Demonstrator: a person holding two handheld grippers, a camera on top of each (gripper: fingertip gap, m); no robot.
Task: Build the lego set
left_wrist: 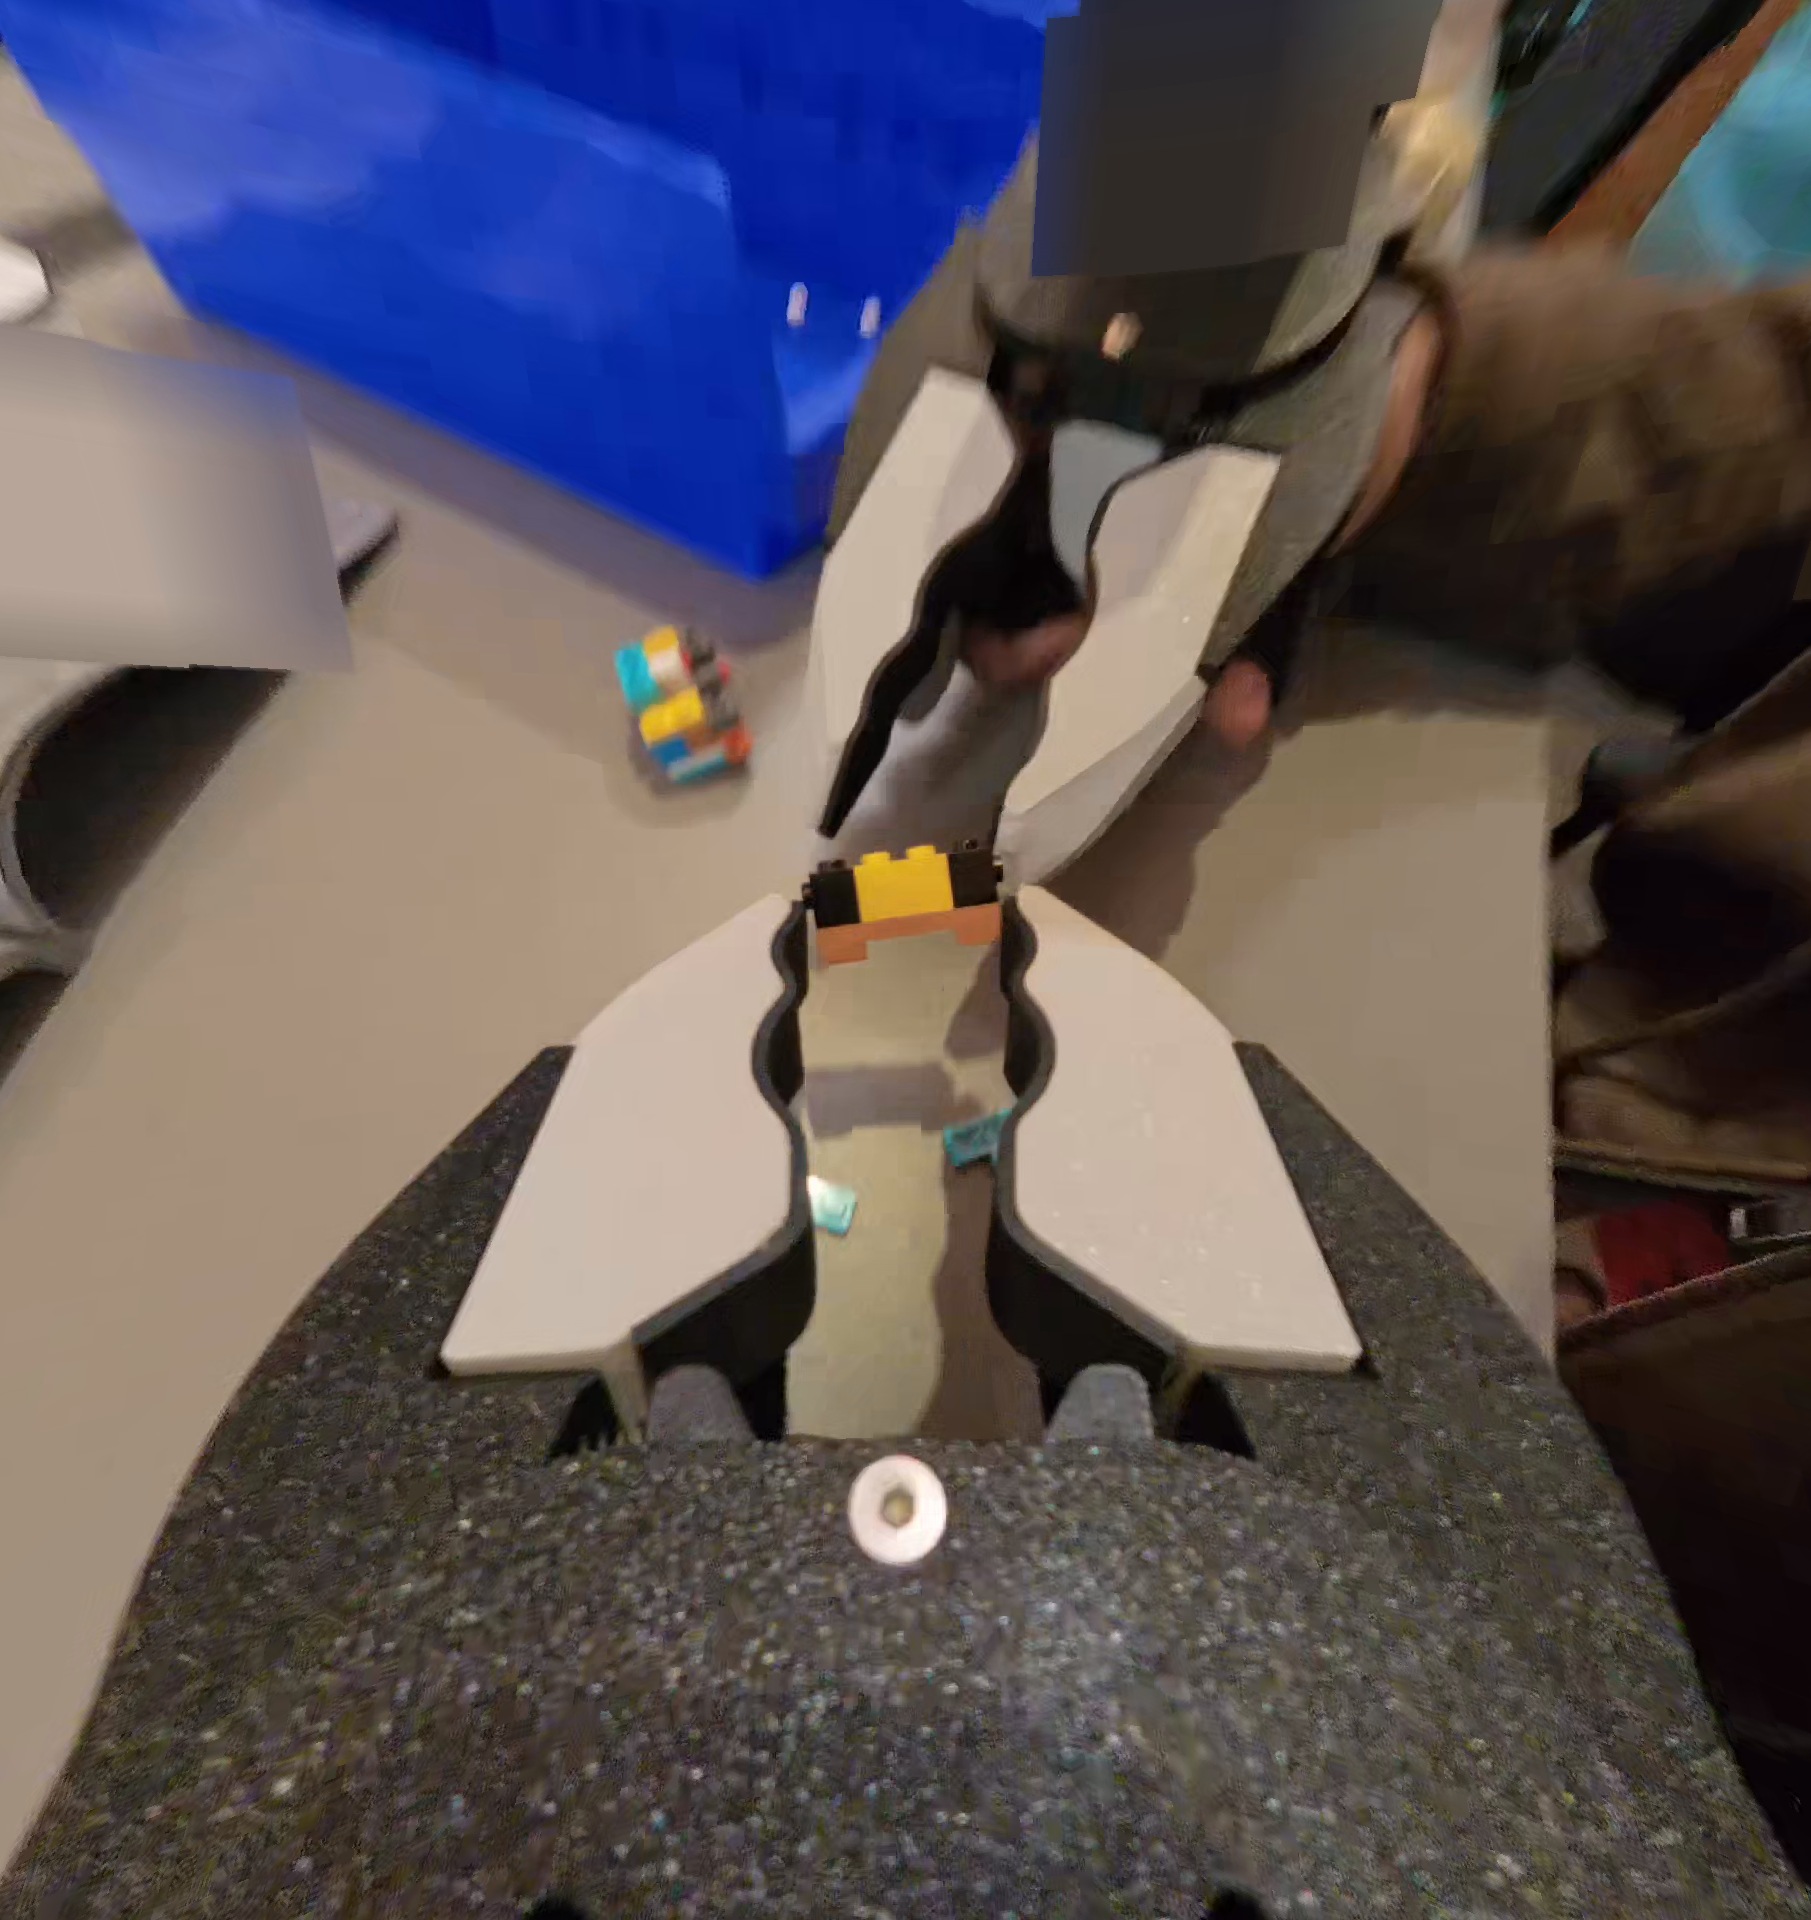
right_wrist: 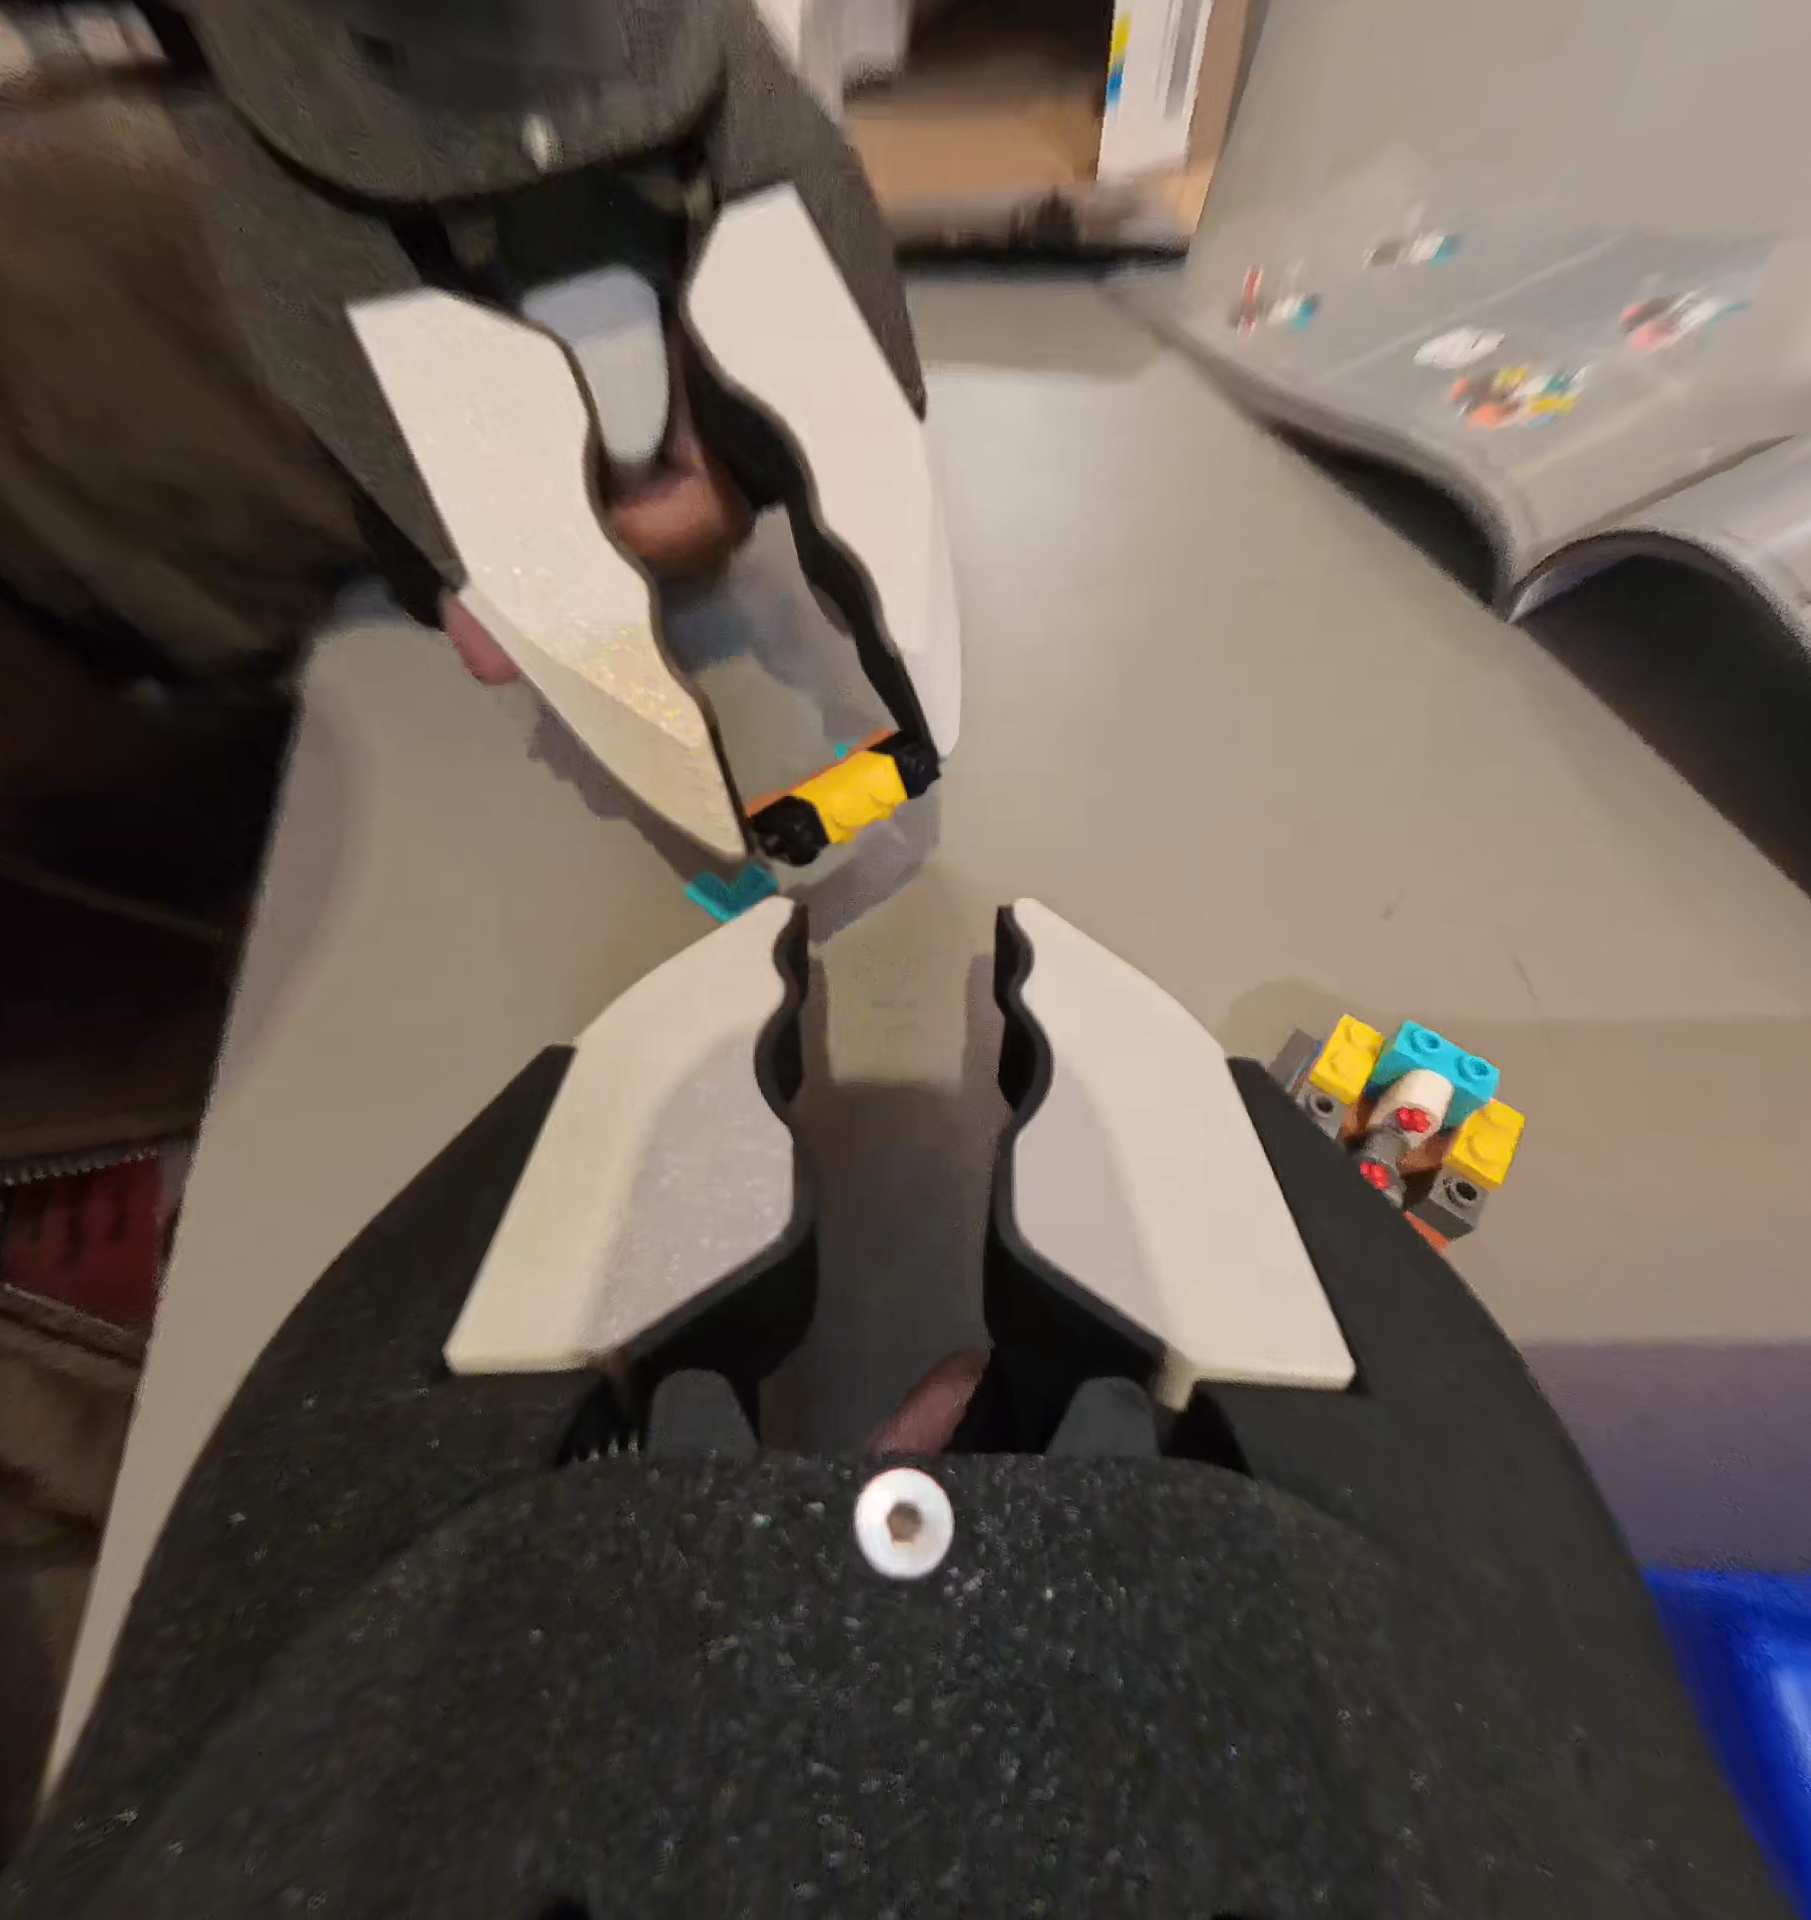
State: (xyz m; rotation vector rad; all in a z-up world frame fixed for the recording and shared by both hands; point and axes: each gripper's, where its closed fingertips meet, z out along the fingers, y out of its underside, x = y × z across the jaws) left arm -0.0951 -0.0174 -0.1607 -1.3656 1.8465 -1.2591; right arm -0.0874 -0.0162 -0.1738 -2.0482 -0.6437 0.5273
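Step in hand, as I judge it: a mid-build sub-assembly, one part held up, the other gripper coming in to add or press a piece.

Left gripper (left_wrist: 906, 914) pinches a small lego stack (left_wrist: 906, 899) at its fingertips, centre of the left wrist view: a yellow brick between two black ones on an orange-brown plate. In the right wrist view the same stack (right_wrist: 844, 805) sits left of centre, off the table.

Right gripper (right_wrist: 901, 935) has its fingers spread, nothing between them, tips close to the stack but not touching.

Count: one held stack; one larger finished-looking lego model (right_wrist: 1400, 1122) on the table (right_wrist: 1140, 675), at right of the right wrist view, upper left of centre in the left; two loose teal pieces (left_wrist: 833, 1210) (left_wrist: 979, 1138) on the table under the left gripper. One blue bin (left_wrist: 485, 239) upper left, one open instruction booklet (right_wrist: 1555, 364) upper right.

Next move probably calls for picking up a teal piece with the right gripper and lining its studs up square with the stack before pressing.
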